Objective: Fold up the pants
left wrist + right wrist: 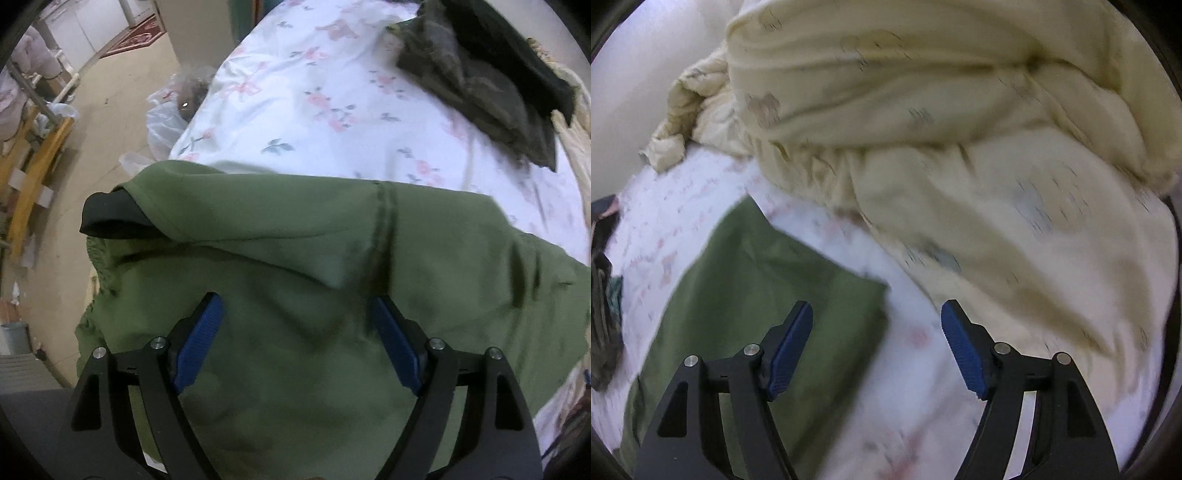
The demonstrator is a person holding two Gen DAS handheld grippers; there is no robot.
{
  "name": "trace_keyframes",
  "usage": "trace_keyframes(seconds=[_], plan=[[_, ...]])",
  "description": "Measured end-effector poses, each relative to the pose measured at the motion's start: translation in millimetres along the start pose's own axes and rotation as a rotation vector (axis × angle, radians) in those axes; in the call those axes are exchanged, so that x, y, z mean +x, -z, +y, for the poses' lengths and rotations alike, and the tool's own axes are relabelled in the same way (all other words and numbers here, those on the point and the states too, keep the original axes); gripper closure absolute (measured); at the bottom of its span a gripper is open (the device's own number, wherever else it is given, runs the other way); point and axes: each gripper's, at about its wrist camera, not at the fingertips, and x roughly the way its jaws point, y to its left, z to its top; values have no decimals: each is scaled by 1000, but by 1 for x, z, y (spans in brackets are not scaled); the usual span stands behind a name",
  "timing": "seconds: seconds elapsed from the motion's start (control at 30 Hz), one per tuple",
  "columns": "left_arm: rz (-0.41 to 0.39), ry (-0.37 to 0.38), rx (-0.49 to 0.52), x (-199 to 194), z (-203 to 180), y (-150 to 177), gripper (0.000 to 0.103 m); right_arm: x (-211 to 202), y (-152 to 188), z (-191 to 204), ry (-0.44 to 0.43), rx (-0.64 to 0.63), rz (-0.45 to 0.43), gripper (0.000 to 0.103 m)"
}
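Green pants (280, 266) are lying on the bed, on the floral sheet (332, 92), at its near edge. In the left wrist view they are filling the lower half of frame, folded over, a dark seam running down the middle, a gathered waistband hanging over the left edge of the bed. A black piece of fabric (107, 218) is poking out from under the top fold at far left; can't tell if it is lining or a separate item.

Left gripper (297, 325) is pointing steeply down over the pants, jaws spread wide, blue pads (199, 343) clear of the cloth, nothing pinched.

Right gripper (877, 332) is also spread, nothing between the jaws. It is hovering over the sheet just right of the pants' folded end (768, 295), left pad overlapping the green in view, right pad over bare sheet. That view is motion-blurred, so fabric detail is hard to read.

No brands, labels or readable writing in either view.

Further out: a pile of dark olive and black clothes (480, 85) is sitting at the far right of the bed, cut off by the lens rim. A cream quilt (960, 147) with a faint print is bunched up on the far side in the right wrist view. On the floor left of the bed a clear plastic bag (173, 107) is holding something dark, not identifiable. A yellow wooden frame (37, 184) and a red rug (136, 33) are further left, distorted by the fisheye.
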Motion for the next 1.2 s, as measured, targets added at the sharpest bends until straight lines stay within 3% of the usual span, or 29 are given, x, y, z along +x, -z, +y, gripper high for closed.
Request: trace_keyframes(seconds=[0.13, 0.3, 0.57, 0.6, 0.67, 0.7, 0.8, 0.87, 0.97, 1.1, 1.2], plan=[[-18, 44, -16, -15, -1, 0, 22, -6, 11, -9, 81, 7, 53, 49], [-76, 11, 3, -27, 4, 5, 22, -5, 15, -20, 11, 44, 60, 57], [-36, -35, -4, -5, 15, 11, 22, 26, 9, -9, 17, 5, 94, 64], [-27, -43, 0, -1, 14, 12, 22, 30, 8, -7, 17, -3, 95, 68], [-24, -49, 4, 2, 13, 11, 22, 37, 6, -4, -9, -23, 106, 87], [-22, -54, 8, 3, 12, 10, 22, 39, 6, -2, -15, -35, 114, 102], [-18, -66, 10, 6, 9, 9, 22, 33, 4, 4, -20, -69, 78, 103], [-17, -82, 11, 7, 6, 9, 22, 7, -4, -1, 26, -45, -55, 103], [-8, -104, 46, 12, 0, 11, 22, -9, -11, 1, 81, -69, -140, 103], [-7, -99, 47, 12, 1, 12, 22, 12, -7, -5, 129, -47, -84, 103], [-9, -88, 41, 9, 6, 13, 22, 21, 1, -4, 226, -66, -37, 102]])
